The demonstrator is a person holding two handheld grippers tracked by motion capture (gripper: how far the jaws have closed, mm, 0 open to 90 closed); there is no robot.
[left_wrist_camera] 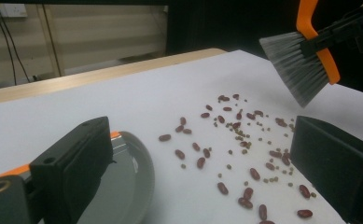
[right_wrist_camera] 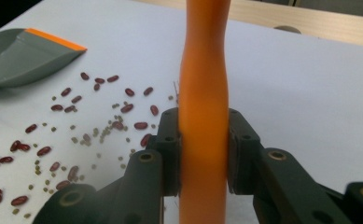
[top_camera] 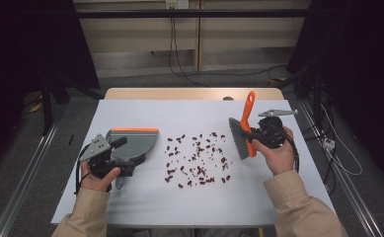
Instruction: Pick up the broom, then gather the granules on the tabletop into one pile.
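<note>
My right gripper (top_camera: 256,134) (right_wrist_camera: 202,126) is shut on the orange handle of a hand brush (top_camera: 248,114) (right_wrist_camera: 203,70), held above the table's right side. Its grey bristles (left_wrist_camera: 296,65) point left, toward the scattered beans. Several red beans and small green ones (top_camera: 197,158) (left_wrist_camera: 235,140) (right_wrist_camera: 76,126) lie on the white sheet mid-table. A grey dustpan (top_camera: 133,140) (left_wrist_camera: 123,186) (right_wrist_camera: 20,56) with an orange lip lies at the left. My left gripper (top_camera: 123,157) (left_wrist_camera: 200,126) is over its near part, jaws wide apart, one jaw above the pan's rim.
The white sheet (top_camera: 179,113) covers most of a wooden table, whose far edge (top_camera: 194,93) shows bare. Cables trail over the floor behind and to the right of the table (top_camera: 337,148). Dark stands flank both sides.
</note>
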